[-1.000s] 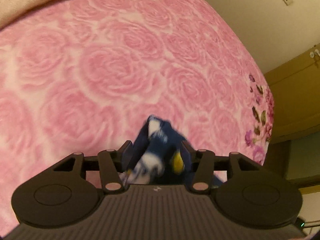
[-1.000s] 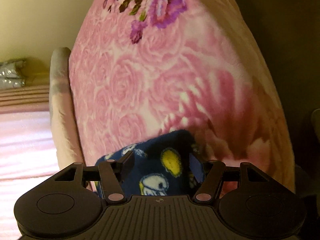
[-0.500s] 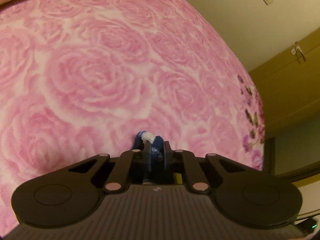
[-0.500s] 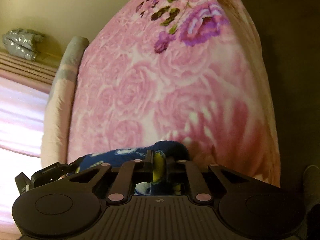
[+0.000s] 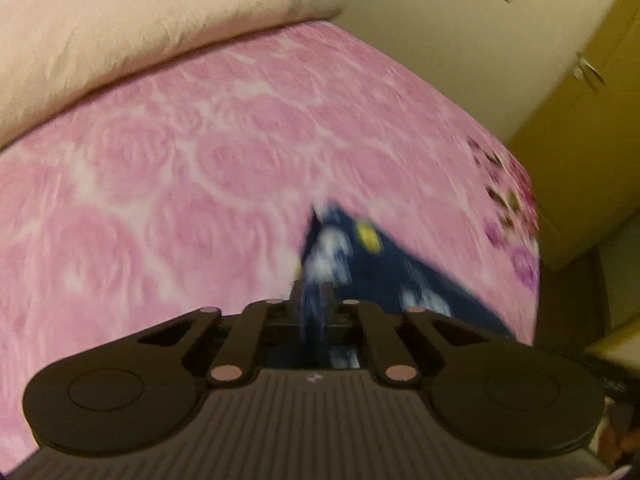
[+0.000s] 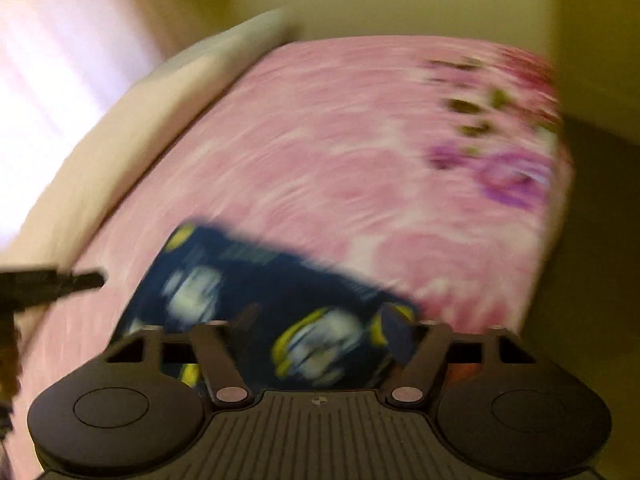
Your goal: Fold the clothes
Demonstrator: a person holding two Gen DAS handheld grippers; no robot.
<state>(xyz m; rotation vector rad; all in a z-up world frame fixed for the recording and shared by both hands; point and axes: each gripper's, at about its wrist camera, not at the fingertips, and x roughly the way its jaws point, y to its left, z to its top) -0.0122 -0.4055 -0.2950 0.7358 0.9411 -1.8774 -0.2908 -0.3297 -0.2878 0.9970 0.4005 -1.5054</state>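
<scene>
Left wrist view: left gripper (image 5: 312,292) is pinching the navy printed cloth (image 5: 360,264) near the bed's (image 5: 168,184) right edge. Right gripper (image 6: 320,332) is spread wide, cloth between its fingers.

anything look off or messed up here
Nothing stands out as damaged or spilled. The navy fleece garment with white and yellow prints is bunched rather than flat on the pink rose-patterned blanket. The left gripper is shut on it; the right gripper is open. Both views are motion-blurred.
</scene>
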